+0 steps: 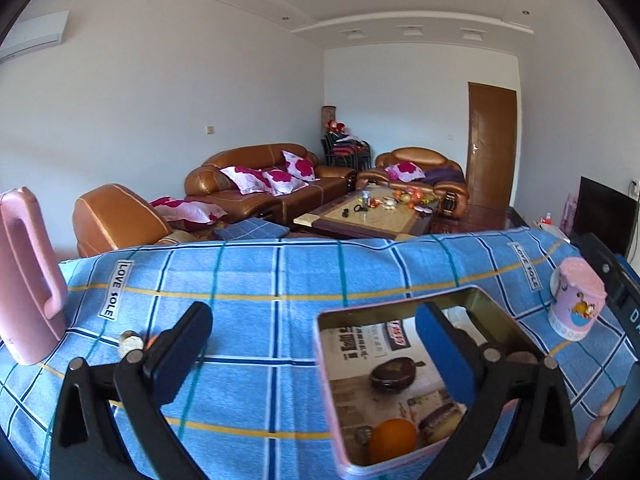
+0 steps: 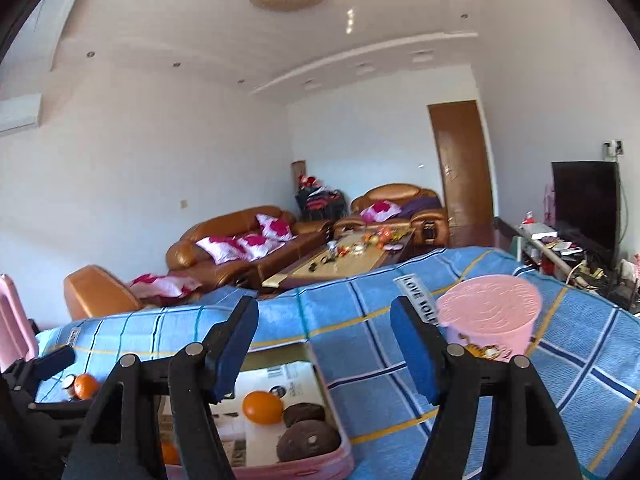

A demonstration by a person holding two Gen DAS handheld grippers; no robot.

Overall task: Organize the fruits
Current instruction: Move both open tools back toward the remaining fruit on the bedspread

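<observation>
Left wrist view: left gripper (image 1: 316, 354) jaws spread wide, nothing between pads, above blue checked cloth (image 1: 248, 280). Pink tin box (image 1: 332, 404) at lower right of frame, paper-lined; orange (image 1: 392, 442) inside near front wall, dark round pieces beside it. Pink jug (image 1: 28, 276) at left edge. Pink cup (image 1: 576, 300) at right, tilted.

Right wrist view: right gripper (image 2: 324, 348) jaws parted, empty, over box's right wall. Second orange (image 2: 86, 386) on cloth at lower left, outside box.
</observation>
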